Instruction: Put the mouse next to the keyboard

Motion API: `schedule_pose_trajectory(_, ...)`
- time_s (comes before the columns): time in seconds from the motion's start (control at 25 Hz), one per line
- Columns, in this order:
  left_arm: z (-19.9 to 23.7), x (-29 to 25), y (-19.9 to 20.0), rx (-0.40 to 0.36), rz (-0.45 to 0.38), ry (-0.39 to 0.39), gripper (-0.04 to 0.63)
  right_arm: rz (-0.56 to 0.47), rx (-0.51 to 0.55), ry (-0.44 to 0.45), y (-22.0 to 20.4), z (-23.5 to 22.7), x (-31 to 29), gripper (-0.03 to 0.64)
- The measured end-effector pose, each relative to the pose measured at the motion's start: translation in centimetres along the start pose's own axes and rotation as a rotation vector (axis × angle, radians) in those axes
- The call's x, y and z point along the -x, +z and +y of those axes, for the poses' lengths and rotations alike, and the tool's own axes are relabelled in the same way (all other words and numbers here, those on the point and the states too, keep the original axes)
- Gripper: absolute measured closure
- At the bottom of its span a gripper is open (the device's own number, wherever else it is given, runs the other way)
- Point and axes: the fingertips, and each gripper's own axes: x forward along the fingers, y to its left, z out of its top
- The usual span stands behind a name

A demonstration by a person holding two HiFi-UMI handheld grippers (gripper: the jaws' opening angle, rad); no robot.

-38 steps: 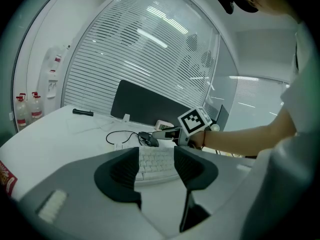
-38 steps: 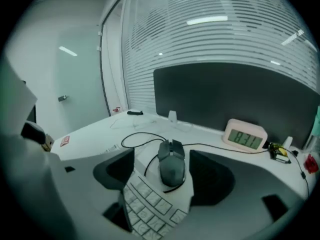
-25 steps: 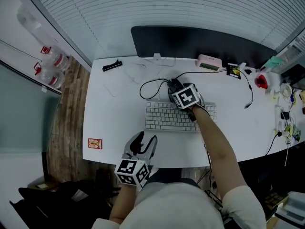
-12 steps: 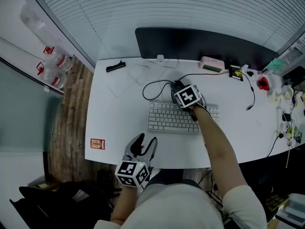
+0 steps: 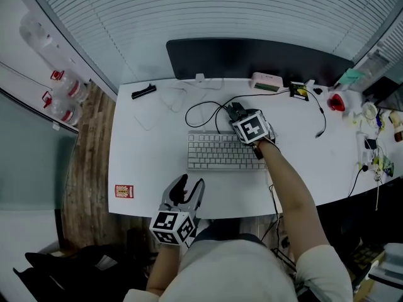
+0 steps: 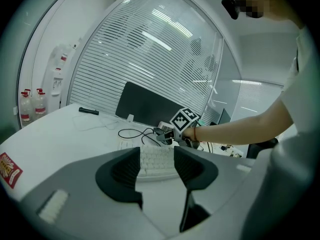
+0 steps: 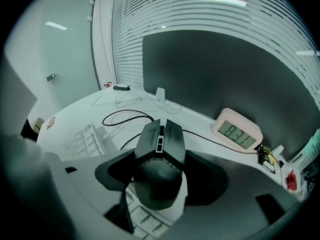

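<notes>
While in just-closed hand-held gripper (image 7: 160, 173), mouse (image 7: 159, 146)

Left gripper (image 6: 156, 170) held with jaws apart and nothing between them, keyboard (image 6: 152, 156) framed just beyond, forearm (image 6: 235, 126) stretched to keyboard's far edge, black cable (image 6: 131, 132) looped beside keyboard, monitor (image 6: 145, 109) set behind keyboard

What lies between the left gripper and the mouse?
The white keyboard, beyond a strip of bare desk before the left gripper. The head view shows it; the left gripper view also looks across the keys to the mouse.
</notes>
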Motion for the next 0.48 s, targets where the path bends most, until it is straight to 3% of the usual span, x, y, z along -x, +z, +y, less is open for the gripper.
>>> schedule_pose_trajectory(0.48, -3.6, -1.4, 0.0, -0.033, 0.011, -0.08, 0.38, 0.018, -0.142, -0.161, -6.5, -8.6, 6.0, 0.321)
